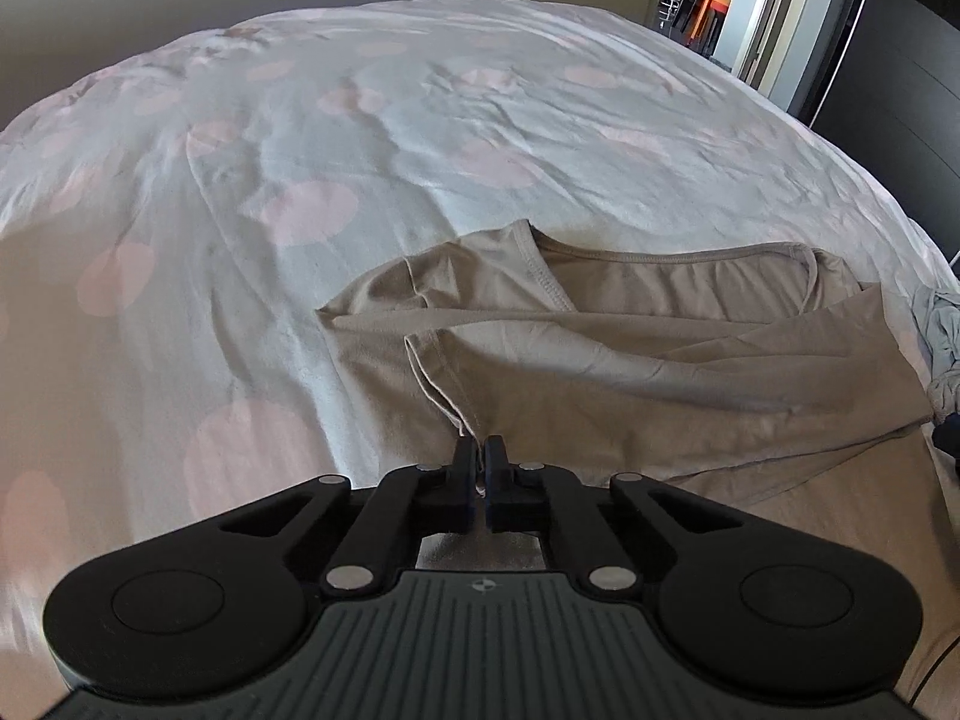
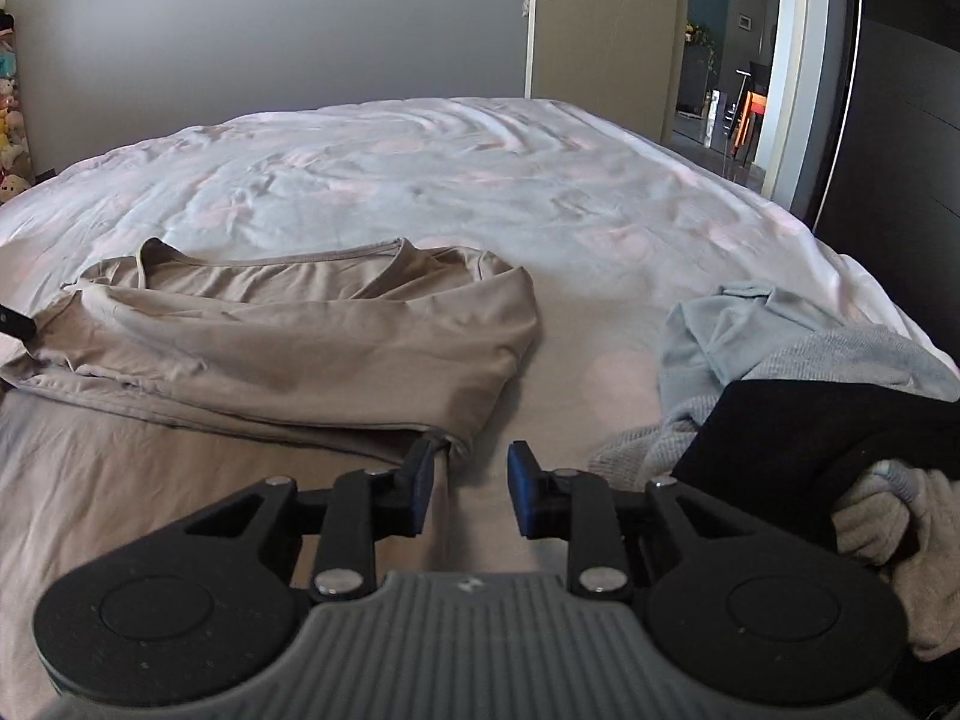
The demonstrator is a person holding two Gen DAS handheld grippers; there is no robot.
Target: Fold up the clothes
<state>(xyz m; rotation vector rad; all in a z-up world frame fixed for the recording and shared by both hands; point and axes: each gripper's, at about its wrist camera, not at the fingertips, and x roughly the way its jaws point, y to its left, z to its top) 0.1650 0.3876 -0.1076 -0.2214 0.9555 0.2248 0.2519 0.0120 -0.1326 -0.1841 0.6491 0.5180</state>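
Note:
A beige long-sleeved shirt (image 1: 630, 360) lies on the bed with its sleeves folded across the body and its neckline toward the far side. My left gripper (image 1: 479, 455) is shut on a hemmed edge of the shirt, and the fabric runs straight into its black fingertips. In the right wrist view the same shirt (image 2: 288, 342) lies to the left. My right gripper (image 2: 468, 468) is open at the shirt's near right corner. Its left blue pad touches the folded edge, and only bedding shows between the pads.
The bed cover (image 1: 300, 150) is pale with pink spots and wrinkled. A pile of clothes sits at the right: a light blue garment (image 2: 738, 324), grey knit (image 2: 840, 360) and black fabric (image 2: 810, 432). An open doorway (image 2: 732, 90) and a dark cabinet (image 2: 900, 120) stand beyond.

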